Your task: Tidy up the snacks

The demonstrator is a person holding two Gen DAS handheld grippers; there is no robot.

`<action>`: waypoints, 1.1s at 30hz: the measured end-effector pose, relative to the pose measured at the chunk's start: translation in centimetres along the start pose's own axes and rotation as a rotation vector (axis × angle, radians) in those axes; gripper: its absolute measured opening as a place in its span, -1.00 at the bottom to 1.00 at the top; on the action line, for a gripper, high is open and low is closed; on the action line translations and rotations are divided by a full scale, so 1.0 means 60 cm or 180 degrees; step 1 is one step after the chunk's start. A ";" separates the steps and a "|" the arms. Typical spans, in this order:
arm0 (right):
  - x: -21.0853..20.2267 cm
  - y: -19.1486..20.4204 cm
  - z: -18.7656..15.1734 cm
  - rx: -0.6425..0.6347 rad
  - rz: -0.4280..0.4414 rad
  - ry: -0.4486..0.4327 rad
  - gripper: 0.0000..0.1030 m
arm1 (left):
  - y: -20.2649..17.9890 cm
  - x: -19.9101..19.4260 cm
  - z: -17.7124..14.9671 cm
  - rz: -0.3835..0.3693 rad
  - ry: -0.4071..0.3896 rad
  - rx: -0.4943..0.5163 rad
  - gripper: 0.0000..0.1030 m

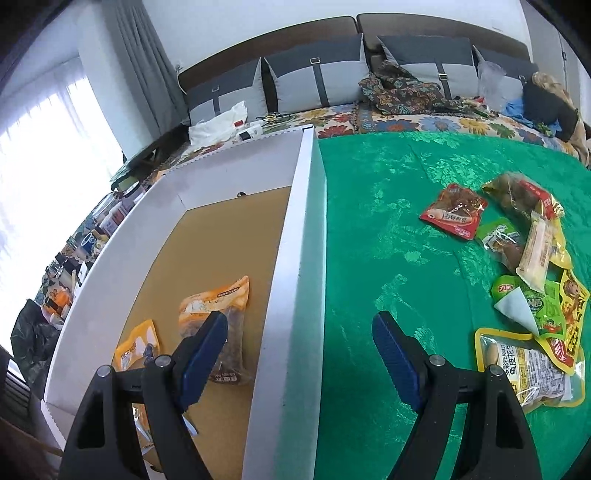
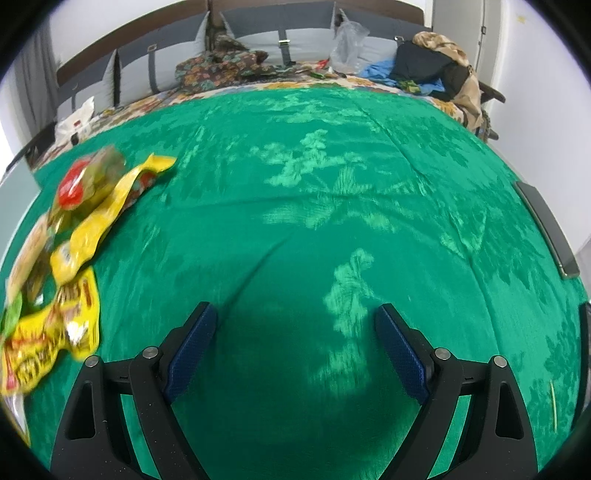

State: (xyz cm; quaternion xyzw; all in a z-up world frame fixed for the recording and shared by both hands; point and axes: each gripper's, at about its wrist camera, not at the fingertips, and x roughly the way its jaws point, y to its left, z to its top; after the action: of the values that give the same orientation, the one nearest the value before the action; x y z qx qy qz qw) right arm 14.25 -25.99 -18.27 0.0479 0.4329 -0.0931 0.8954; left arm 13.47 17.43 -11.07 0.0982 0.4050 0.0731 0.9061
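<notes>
Left wrist view: the left hand-held gripper (image 1: 300,334) hangs with its jaws apart and nothing between them, straddling the white right wall of a cardboard box (image 1: 295,236) that stands on the green-clothed counter (image 1: 388,206). That wall lies directly between the box floor and the loose snacks. Inside the box, two orange snack packets (image 1: 218,306) lie flat on the brown floor, one near the left finger (image 1: 207,343), the other closer to the left wall. To the right of the box, a pile of snack packets (image 1: 532,266) rests on the cloth: a red packet (image 1: 454,212) at its far left edge, a peanut packet (image 1: 532,369) nearest the camera.

Right wrist view: the right hand-held gripper (image 2: 295,328) also has its jaws apart and empty, above bare green cloth. The snack pile (image 2: 70,236), blurred, lies at the left edge, well apart from the fingers. Beyond the counter stands a sofa (image 2: 258,33) strewn with clothes (image 2: 436,66) and a plastic bag (image 2: 347,40).
</notes>
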 end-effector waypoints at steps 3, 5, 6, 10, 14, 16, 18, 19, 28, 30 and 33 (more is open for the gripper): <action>-0.001 0.000 0.000 0.0000 -0.0001 0.0000 0.78 | 0.003 0.000 -0.001 -0.0023 -0.0008 -0.0035 0.56; -0.003 0.000 0.000 0.0003 -0.0002 -0.0001 0.78 | 0.004 -0.002 -0.001 -0.0039 -0.0024 -0.0051 0.56; -0.003 0.000 -0.001 0.0002 -0.0002 0.0000 0.78 | 0.003 -0.002 -0.001 -0.0039 -0.0030 -0.0046 0.56; -0.004 0.000 -0.001 0.0010 0.0001 0.0000 0.78 | -0.001 -0.002 -0.002 -0.0017 -0.0032 0.0003 0.56; -0.004 0.000 -0.001 0.0010 0.0000 0.0001 0.78 | 0.005 0.000 -0.001 -0.0078 0.0025 -0.0060 0.56; -0.004 0.000 -0.001 0.0010 -0.0001 0.0001 0.78 | 0.008 0.001 -0.001 -0.0095 0.0039 -0.0095 0.56; -0.004 0.000 -0.001 0.0010 -0.0001 0.0001 0.78 | 0.006 0.002 0.000 -0.0090 0.0038 -0.0097 0.56; -0.004 0.000 -0.001 0.0010 -0.0001 0.0001 0.78 | 0.005 0.002 0.000 -0.0082 0.0035 -0.0083 0.56; -0.004 0.000 -0.001 0.0010 -0.0003 0.0002 0.78 | 0.003 0.000 -0.001 -0.0072 0.0014 -0.0066 0.56; -0.004 0.000 -0.001 0.0010 -0.0004 0.0002 0.78 | 0.002 0.000 -0.001 -0.0061 0.0015 -0.0050 0.56; -0.004 0.000 -0.001 0.0010 -0.0005 0.0003 0.78 | 0.001 0.001 -0.001 -0.0053 0.0021 -0.0039 0.56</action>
State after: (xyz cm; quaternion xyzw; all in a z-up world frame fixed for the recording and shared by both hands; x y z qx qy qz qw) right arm 14.05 -25.95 -18.11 0.0490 0.4331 -0.0944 0.8950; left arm 13.45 17.49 -11.16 0.0890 0.4084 0.0683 0.9059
